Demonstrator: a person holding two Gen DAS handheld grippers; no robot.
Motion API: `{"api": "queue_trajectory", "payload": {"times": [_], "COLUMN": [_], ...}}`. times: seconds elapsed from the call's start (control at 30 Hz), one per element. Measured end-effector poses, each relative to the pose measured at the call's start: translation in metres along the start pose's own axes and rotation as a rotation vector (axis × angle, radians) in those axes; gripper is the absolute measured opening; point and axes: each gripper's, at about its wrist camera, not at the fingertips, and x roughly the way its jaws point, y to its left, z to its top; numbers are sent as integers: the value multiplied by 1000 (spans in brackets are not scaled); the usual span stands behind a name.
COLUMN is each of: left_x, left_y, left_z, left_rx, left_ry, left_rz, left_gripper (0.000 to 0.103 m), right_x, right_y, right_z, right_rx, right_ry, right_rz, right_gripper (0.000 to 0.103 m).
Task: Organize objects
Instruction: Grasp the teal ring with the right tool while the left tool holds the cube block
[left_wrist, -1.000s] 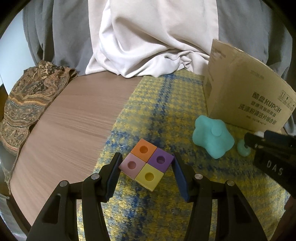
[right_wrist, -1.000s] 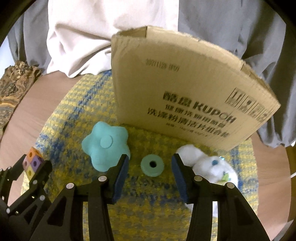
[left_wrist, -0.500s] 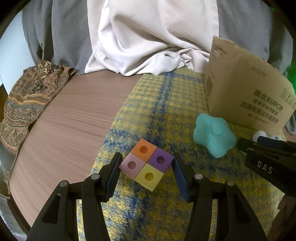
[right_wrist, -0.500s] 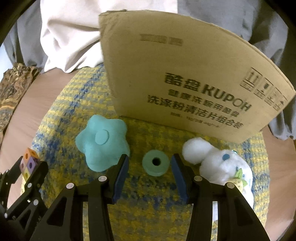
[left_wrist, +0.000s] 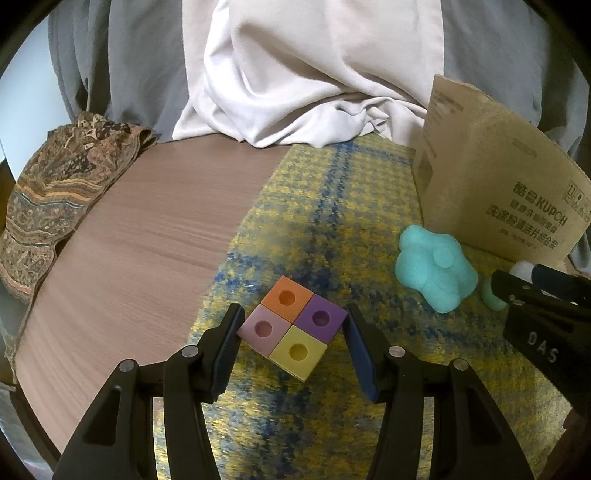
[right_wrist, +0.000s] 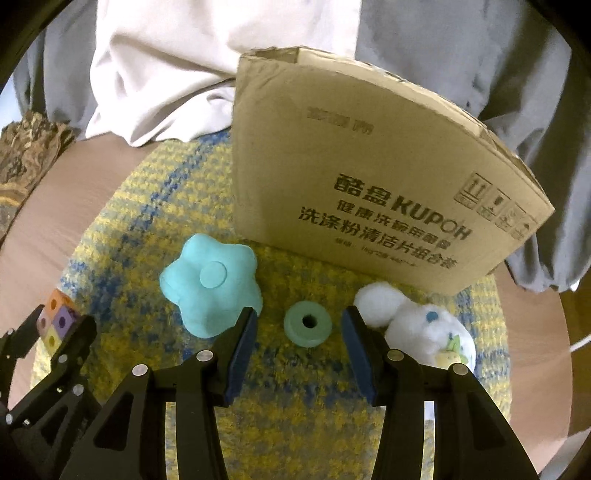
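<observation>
A four-colour block of cubes (left_wrist: 293, 326) lies on the yellow-blue mat (left_wrist: 332, 221), between the open fingers of my left gripper (left_wrist: 293, 323), close to both pads. A green ring (right_wrist: 307, 324) lies flat on the mat between the open fingers of my right gripper (right_wrist: 299, 325), apart from both. A teal star-shaped toy (right_wrist: 212, 282) sits left of the ring and a white plush toy (right_wrist: 424, 325) right of it. A cardboard box (right_wrist: 369, 192) stands behind them. The cube block also shows at the left in the right wrist view (right_wrist: 55, 319).
The round wooden table (left_wrist: 129, 240) is bare left of the mat. A patterned cloth (left_wrist: 55, 192) lies at its far left edge. White fabric (left_wrist: 314, 74) and grey curtains hang behind the table. The right gripper shows at the right of the left wrist view (left_wrist: 546, 314).
My right gripper has moved forward around the green ring, so the box and toys look closer. The left gripper has stayed around the cube block.
</observation>
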Motion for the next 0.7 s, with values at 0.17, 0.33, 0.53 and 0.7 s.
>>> {"api": "queue_trajectory", "payload": {"times": [0.17, 0.33, 0.53, 0.7], "left_x": [-4, -4, -1, 3], "left_y": [6, 10, 6, 3], "left_z": [-2, -4, -2, 0], "left_rx": [1, 0, 5, 5], "left_ry": [-13, -16, -15, -9], "left_rz": [3, 12, 13, 8], "left_gripper": [54, 54, 54, 54], "right_x": [12, 21, 30, 33], "right_y": [-10, -17, -23, -22], "right_z": [-11, -21, -19, -13], "right_rx": [95, 182, 207, 188], "right_ry": [42, 47, 48, 41], "right_rz": [52, 58, 77, 72], "right_gripper": [48, 48, 48, 48]}}
